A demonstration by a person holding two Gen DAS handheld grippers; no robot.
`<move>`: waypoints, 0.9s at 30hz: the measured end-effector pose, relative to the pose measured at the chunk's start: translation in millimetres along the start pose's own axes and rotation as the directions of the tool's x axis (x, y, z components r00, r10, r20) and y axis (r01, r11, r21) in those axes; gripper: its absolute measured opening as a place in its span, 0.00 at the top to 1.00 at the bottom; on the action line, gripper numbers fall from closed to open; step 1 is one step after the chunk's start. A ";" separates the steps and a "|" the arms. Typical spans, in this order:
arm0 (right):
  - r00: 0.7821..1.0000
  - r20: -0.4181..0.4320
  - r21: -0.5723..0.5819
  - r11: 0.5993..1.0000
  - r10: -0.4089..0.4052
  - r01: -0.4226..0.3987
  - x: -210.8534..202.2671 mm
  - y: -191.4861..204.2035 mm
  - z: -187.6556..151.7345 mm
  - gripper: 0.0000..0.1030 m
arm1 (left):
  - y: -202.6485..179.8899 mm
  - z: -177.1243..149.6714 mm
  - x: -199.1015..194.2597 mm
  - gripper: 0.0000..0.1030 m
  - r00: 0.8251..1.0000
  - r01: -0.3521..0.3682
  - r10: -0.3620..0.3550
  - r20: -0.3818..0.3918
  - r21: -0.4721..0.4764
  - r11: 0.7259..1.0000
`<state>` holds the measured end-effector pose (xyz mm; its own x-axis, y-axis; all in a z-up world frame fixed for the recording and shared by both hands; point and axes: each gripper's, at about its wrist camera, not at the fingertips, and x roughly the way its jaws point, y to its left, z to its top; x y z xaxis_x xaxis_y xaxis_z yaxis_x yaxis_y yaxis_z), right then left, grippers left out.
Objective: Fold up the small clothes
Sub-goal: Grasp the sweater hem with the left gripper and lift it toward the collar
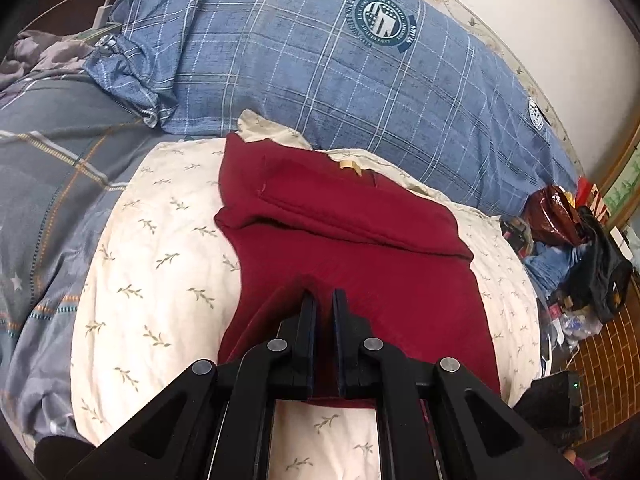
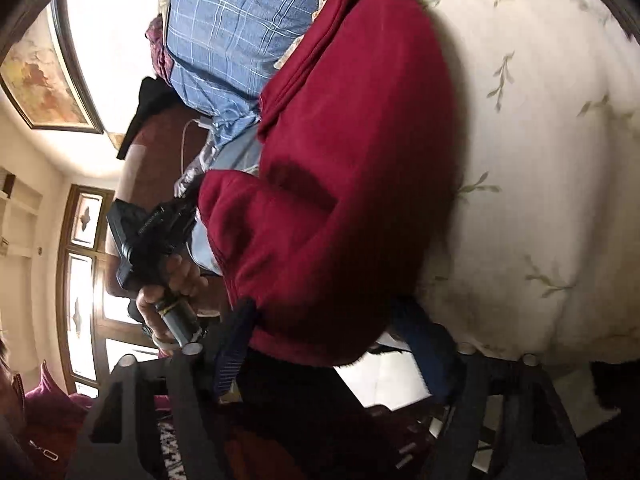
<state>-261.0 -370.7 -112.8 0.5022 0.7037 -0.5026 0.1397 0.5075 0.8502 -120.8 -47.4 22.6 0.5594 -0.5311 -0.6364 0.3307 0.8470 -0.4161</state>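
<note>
A dark red garment (image 1: pixel 352 240) lies partly folded on the cream leaf-print sheet (image 1: pixel 160 260), with a folded band across its upper part. My left gripper (image 1: pixel 324 298) is shut on the garment's near edge, and red cloth shows between its black fingers. In the right wrist view, which is rolled sideways, the same garment (image 2: pixel 340 160) bulges over the sheet (image 2: pixel 540 120). My right gripper (image 2: pixel 328 320) is open, its blue-padded fingers (image 2: pixel 234 344) standing wide apart on either side of the garment's near edge. A hand (image 2: pixel 176 280) holds the left gripper where it pinches the cloth.
A blue plaid duvet (image 1: pixel 320 60) is heaped behind the garment and grey striped bedding (image 1: pixel 48 180) lies to the left. Bags and clutter (image 1: pixel 560 220) sit past the bed's right edge above a brick-pattern floor (image 1: pixel 608 344). A charger and cable (image 1: pixel 102 12) lie at the far left.
</note>
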 end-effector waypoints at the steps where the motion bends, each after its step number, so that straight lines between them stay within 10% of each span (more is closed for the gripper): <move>1: 1.000 0.009 -0.011 1.000 -0.010 0.010 4.0 1.8 0.6 0.24 | 1.7 -1.0 -0.1 0.94 1.000 -0.002 0.002 -0.003 -0.004 1.000; 5: 1.000 0.012 -0.112 0.994 -0.016 0.017 15.5 22.9 0.7 0.40 | 8.9 -6.7 1.3 0.94 1.000 -0.013 0.012 -0.018 -0.037 0.999; 7: 0.999 0.006 -0.160 0.986 -0.041 0.042 16.4 35.0 7.4 0.89 | 11.0 -6.9 1.9 0.94 1.000 -0.015 0.014 -0.024 -0.048 0.999; 17: 0.979 0.204 -0.363 0.930 0.018 0.059 -31.3 114.9 87.5 0.90 | 0.5 38.0 -8.3 0.94 0.997 -0.004 0.004 0.074 -0.009 1.000; 27: 0.954 0.297 -0.318 0.937 -0.047 0.145 -12.5 102.1 235.4 0.90 | 0.1 116.3 71.1 0.94 0.987 -0.095 0.094 0.129 -0.004 0.996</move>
<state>-52.2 -444.7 17.2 0.7261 0.4997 -0.4724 -0.0678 0.7356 0.6740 7.3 -82.5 52.8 0.6815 -0.4414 -0.5838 0.2730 0.8934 -0.3568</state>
